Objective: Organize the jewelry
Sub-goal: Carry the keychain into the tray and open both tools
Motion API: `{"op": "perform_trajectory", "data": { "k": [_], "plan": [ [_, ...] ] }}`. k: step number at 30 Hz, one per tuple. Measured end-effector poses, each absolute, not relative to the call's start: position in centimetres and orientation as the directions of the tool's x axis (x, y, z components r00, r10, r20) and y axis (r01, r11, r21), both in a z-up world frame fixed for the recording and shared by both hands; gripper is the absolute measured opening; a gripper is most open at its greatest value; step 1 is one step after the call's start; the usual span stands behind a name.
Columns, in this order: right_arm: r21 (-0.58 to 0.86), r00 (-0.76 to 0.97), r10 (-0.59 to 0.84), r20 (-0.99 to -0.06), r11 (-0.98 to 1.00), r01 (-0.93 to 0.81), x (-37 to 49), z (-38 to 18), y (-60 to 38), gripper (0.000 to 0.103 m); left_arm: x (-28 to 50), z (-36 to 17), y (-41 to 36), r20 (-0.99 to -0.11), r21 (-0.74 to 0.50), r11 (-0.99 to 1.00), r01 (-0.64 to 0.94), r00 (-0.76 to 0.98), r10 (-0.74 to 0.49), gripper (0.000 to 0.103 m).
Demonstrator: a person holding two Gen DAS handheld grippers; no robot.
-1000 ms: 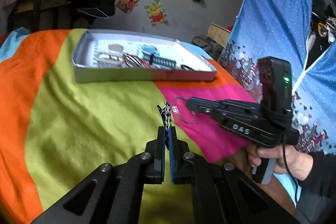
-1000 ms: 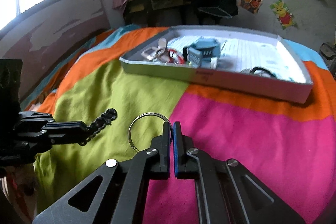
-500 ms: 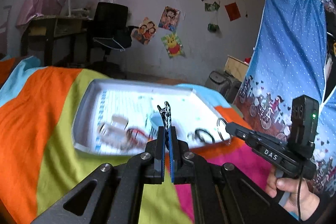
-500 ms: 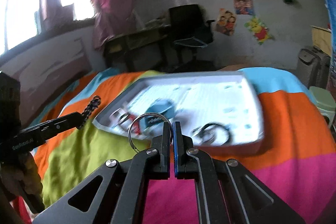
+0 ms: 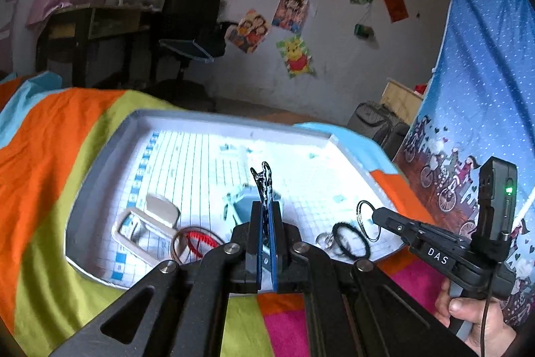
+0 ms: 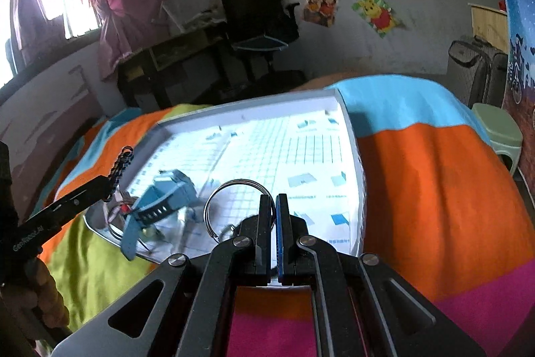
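Between your left gripper's (image 5: pixel 265 209) clenched jaws stands a black chain (image 5: pixel 263 181), upright, over the white tray (image 5: pixel 100 156). Below it: blue watch (image 6: pixel 160 193); right of it, black band (image 5: pixel 349 240). Your right gripper (image 6: pixel 276 206), closed, pinches a metal ring (image 6: pixel 234 206) above the tray's near edge.

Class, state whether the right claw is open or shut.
Shut: the right claw pinches the metal ring between its closed fingers, above the tray.
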State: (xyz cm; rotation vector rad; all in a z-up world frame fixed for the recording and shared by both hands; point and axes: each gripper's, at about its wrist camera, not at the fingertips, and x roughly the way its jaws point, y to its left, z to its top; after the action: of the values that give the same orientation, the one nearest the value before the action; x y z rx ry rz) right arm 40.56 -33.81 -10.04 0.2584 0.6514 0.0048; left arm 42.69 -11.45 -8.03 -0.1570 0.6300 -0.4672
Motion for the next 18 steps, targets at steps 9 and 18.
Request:
{"op": "perform_trajectory", "data": {
  "k": [9,18],
  "plan": [
    [0.189,0.771,0.070,-0.634,0.980,0.067,40.3,-11.1,-33.0,0.003,42.6,-9.2,-11.6,-0.572,-0.294,0.889,0.351,0.680,-0.458,0.004],
    [0.159,0.762,0.062,-0.645,0.986,0.055,39.1,-10.1,-32.2,0.005,41.6,-8.2,-10.8,-0.576,-0.297,0.905,0.303,0.699,-0.423,0.062]
  ]
}}
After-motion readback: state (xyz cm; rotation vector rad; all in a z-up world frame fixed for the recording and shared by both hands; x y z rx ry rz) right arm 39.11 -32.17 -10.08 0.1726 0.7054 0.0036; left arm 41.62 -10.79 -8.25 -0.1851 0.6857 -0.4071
